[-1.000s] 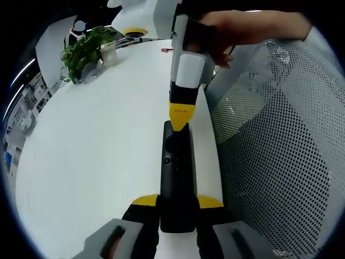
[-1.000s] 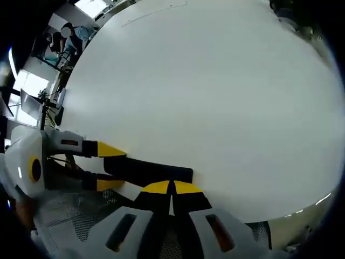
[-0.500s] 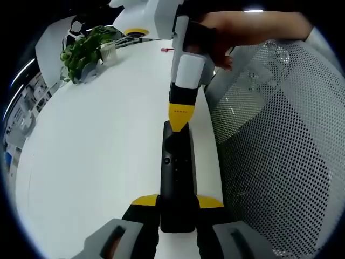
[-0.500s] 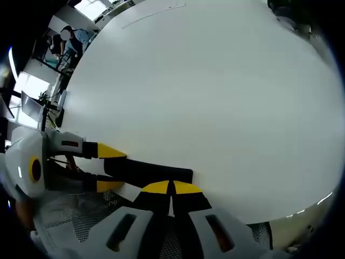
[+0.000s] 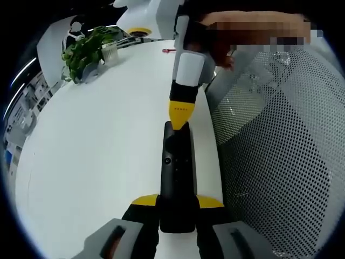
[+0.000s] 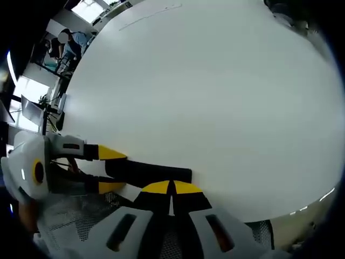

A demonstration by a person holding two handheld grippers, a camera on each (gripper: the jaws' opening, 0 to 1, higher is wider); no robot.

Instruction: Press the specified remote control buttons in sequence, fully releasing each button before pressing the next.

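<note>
Nothing has shifted since the earlier frames beyond a slight drift of both views. Left gripper (image 5: 178,204), yellow-tipped jaws clenched on the near end of the long black remote control (image 5: 177,172), holds it flat along the edge of the white table (image 5: 97,140). Right gripper (image 5: 181,125), jaws closed together with nothing between them, rests its tip on the remote's far end. Right gripper view: closed tips (image 6: 171,187) meet the remote (image 6: 151,171); left gripper (image 6: 110,170) grips its other end. Beside the table, a white perforated mesh chair (image 5: 275,140); a green potted plant (image 5: 86,49) stands far across the table.
</note>
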